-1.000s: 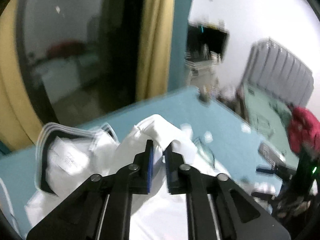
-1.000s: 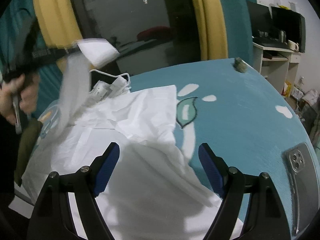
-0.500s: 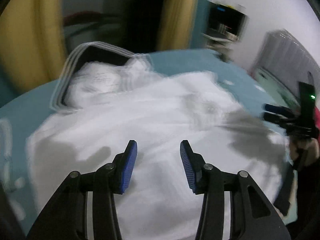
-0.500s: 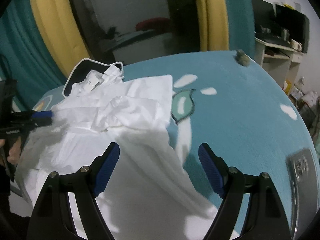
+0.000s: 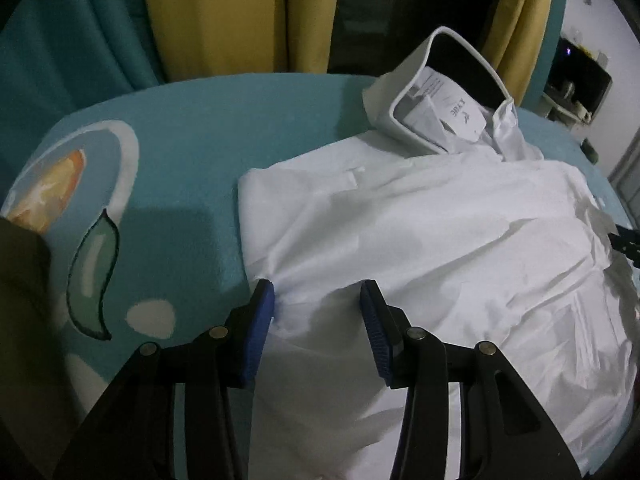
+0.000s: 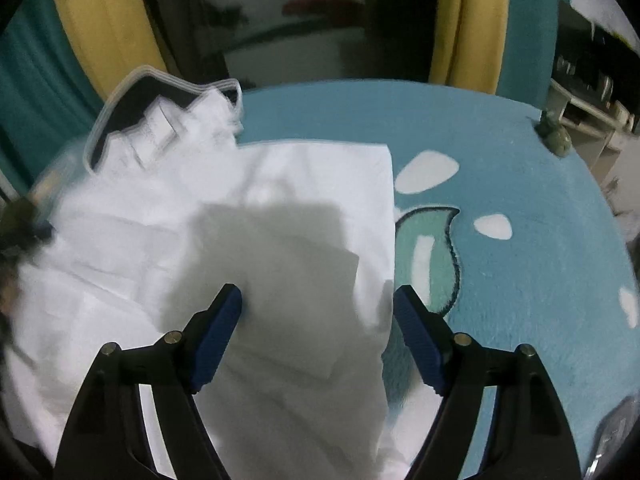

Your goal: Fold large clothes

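Left tongs (image 5: 316, 296) apart and empty, poised low over the near left edge of the white garment (image 5: 420, 240). One second ago they were clamped on a raised fold of that cloth; half a second ago they had already let go and were swinging across. So the fold has been dropped and the cloth lies down again.

Right tongs (image 6: 318, 300) spread wide, holding nothing, as in both earlier right-wrist views. They have closed in over the garment's right-hand edge (image 6: 390, 240), their shadow falling on the cloth.

Garment spread on the teal tabletop (image 5: 192, 168), which carries a leaf-and-fruit print. Left side folded in to a fairly straight edge; right portion wrinkled in the left-wrist view. Collar end lies far, against a white basket (image 5: 404, 116) tipped on its side with a paper label showing inside; the cloth seems partly tucked in its mouth. Right-wrist view of the basket is blurred.

Judgement: one side fold is laid down. Both tongs now sit at opposite edges near the hem end, which suggests a bottom-to-top fold comes next. The wrinkled side may want smoothing first.
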Demonstrator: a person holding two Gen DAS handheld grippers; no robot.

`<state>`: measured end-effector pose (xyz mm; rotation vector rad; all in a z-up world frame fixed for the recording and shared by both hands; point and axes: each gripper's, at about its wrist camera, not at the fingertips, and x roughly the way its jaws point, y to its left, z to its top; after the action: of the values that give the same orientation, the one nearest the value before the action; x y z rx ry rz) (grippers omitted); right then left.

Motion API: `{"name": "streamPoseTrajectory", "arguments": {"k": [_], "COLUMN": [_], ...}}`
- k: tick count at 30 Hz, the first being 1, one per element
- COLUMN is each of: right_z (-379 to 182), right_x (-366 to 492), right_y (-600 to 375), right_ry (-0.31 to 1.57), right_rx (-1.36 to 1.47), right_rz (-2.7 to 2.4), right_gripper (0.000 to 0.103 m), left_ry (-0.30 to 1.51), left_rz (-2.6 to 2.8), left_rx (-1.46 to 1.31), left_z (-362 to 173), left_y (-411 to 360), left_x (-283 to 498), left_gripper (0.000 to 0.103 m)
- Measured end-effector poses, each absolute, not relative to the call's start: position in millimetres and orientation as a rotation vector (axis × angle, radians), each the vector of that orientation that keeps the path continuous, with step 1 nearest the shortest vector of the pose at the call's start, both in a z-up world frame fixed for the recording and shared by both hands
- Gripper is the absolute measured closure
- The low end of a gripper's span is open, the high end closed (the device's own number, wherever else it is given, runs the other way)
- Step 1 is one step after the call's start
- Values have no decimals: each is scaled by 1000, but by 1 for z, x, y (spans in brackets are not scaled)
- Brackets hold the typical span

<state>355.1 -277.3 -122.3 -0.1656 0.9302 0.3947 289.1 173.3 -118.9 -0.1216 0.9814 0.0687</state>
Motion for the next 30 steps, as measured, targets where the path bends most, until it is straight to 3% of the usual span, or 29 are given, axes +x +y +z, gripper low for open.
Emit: {"name": "streamPoseTrajectory", "arguments": {"k": [12, 24, 26, 29, 30], "right_z": [-60, -56, -59, -74, -79], "right_x": [386, 460, 465, 473, 475], "right_y": [-201, -56, -45, -28, -26], "right_ry": [695, 544, 525, 533, 536], "right_rx": [-344, -507, -525, -600, -612], "right_rz": [501, 653, 655, 643, 645], "right_gripper": [24, 25, 35, 65, 84], "left_ry": [893, 858, 869, 878, 880], "left_rz": [44, 119, 110, 102, 99], "left_rx": [-130, -246, -232, -221, -219], "left_z": [-75, -81, -82, -83, -83], "left_y": [179, 198, 197, 194, 194], "left_x": [304, 313, 316, 324, 326], "left_gripper": [56, 56, 56, 56, 56]}}
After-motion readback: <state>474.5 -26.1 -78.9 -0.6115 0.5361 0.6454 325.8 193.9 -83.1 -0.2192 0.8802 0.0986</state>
